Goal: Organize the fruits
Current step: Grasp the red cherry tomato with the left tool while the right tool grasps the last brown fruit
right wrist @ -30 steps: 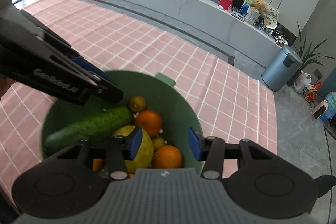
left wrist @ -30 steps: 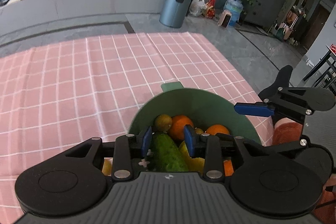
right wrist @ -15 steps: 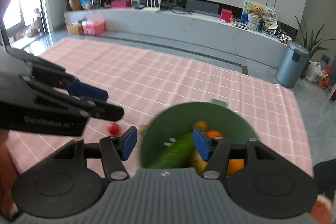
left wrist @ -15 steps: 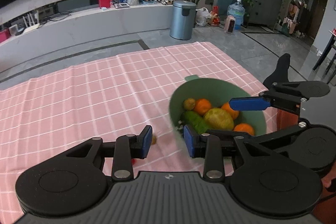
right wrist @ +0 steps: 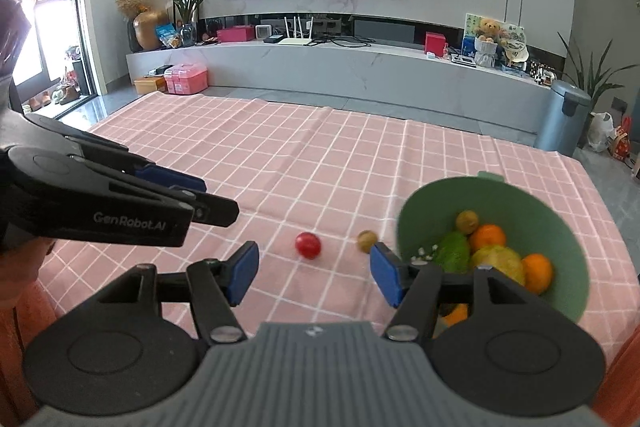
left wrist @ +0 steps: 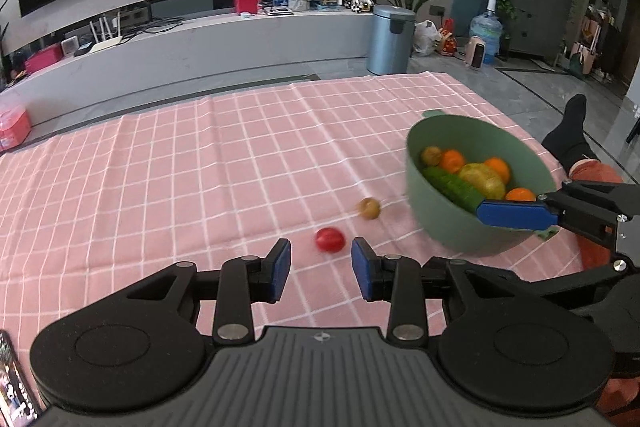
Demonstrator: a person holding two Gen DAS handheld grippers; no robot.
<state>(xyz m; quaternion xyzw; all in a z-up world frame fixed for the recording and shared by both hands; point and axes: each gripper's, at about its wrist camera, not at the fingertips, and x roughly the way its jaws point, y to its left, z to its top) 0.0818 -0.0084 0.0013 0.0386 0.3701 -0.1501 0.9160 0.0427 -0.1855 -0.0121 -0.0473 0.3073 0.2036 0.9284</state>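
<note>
A green bowl [left wrist: 448,223] stands on the pink checked cloth at the right, holding a cucumber [left wrist: 452,187], oranges [left wrist: 452,161], a yellow-green fruit [left wrist: 482,179] and a small brown fruit. It also shows in the right wrist view [right wrist: 560,235]. A red tomato [left wrist: 330,239] and a small brown fruit [left wrist: 369,207] lie on the cloth left of the bowl; they show in the right wrist view too, tomato [right wrist: 308,245] and brown fruit [right wrist: 367,241]. My left gripper [left wrist: 321,269] is open and empty just short of the tomato. My right gripper [right wrist: 314,273] is open and empty beside the bowl.
The pink checked cloth [left wrist: 180,167] covers the table, whose far edge meets grey floor. A long white TV bench [right wrist: 360,67] and a grey bin [left wrist: 390,41] stand beyond. A person's socked foot [left wrist: 568,135] is at the right.
Both grippers have pulled back and up from over the bowl. The tomato and the small brown fruit on the cloth have come into view.
</note>
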